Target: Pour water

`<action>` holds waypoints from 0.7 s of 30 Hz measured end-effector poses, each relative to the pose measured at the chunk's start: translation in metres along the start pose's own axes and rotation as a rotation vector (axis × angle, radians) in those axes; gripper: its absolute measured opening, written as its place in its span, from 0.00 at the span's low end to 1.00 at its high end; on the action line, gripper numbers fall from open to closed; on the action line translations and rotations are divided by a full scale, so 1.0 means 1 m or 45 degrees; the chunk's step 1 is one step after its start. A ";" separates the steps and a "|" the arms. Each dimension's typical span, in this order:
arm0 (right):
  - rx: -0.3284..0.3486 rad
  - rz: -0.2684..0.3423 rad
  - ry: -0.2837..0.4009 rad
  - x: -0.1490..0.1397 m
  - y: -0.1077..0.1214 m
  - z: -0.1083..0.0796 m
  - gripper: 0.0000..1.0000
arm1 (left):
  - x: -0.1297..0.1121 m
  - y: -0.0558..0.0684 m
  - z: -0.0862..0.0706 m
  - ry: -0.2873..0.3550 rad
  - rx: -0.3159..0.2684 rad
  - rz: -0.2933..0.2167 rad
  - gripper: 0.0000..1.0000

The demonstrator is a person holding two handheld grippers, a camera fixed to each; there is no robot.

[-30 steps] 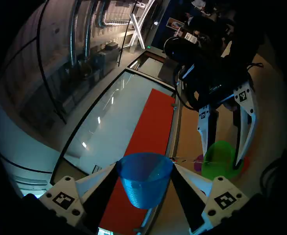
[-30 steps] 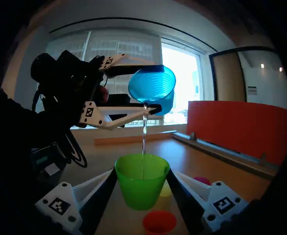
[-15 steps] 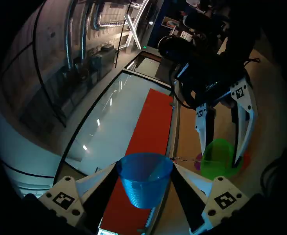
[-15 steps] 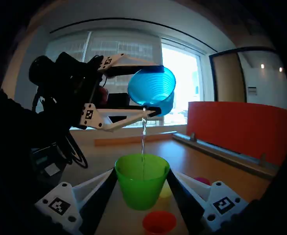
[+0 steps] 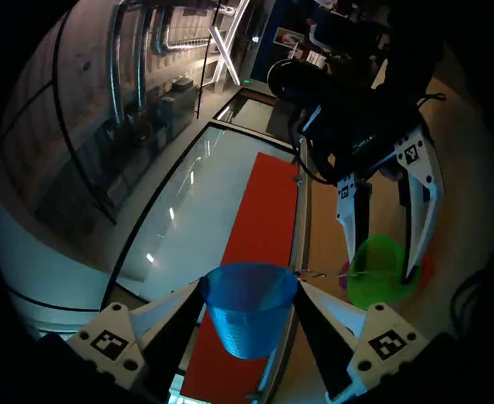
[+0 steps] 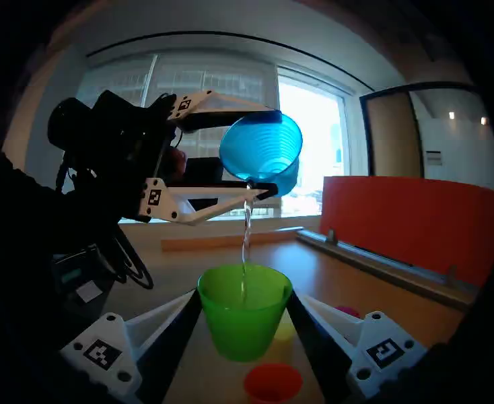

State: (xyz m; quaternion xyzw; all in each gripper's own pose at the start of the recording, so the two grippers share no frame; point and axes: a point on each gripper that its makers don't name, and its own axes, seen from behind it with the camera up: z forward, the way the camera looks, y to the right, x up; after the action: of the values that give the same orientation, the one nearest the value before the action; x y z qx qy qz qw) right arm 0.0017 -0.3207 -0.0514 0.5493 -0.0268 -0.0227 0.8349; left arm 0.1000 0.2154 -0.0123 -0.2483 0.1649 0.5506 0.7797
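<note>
While left gripper (image 5: pixel 247 289) clamps tilted blue cup (image 6: pixel 260 151), water (image 6: pixel 245 232) streams into green cup (image 6: pixel 243 320), apparently clenched in right gripper (image 6: pixel 245 296).

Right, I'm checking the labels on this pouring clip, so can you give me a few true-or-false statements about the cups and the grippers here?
1. The translucent blue plastic cup is tipped above the translucent green plastic cup. True.
2. A thin stream of water runs from the blue cup into the green cup. True.
3. The right gripper holds the blue cup. False: it is shut on the green cup, and the left gripper grips the blue one.
4. The small orange cup sits inside the green cup. False: it stands outside it on the wooden table, nearer the camera.
</note>
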 end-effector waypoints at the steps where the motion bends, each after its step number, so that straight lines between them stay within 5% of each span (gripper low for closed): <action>1: -0.001 0.000 0.001 0.000 0.000 0.000 0.91 | 0.000 0.000 0.000 0.000 0.000 0.002 0.88; 21: -0.005 -0.005 0.005 0.000 0.002 -0.001 0.91 | 0.000 0.004 0.004 0.007 0.012 0.069 0.88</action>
State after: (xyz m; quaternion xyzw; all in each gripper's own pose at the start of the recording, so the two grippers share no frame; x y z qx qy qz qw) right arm 0.0017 -0.3190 -0.0498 0.5479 -0.0241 -0.0233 0.8359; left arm 0.0965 0.2190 -0.0097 -0.2414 0.1762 0.5700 0.7654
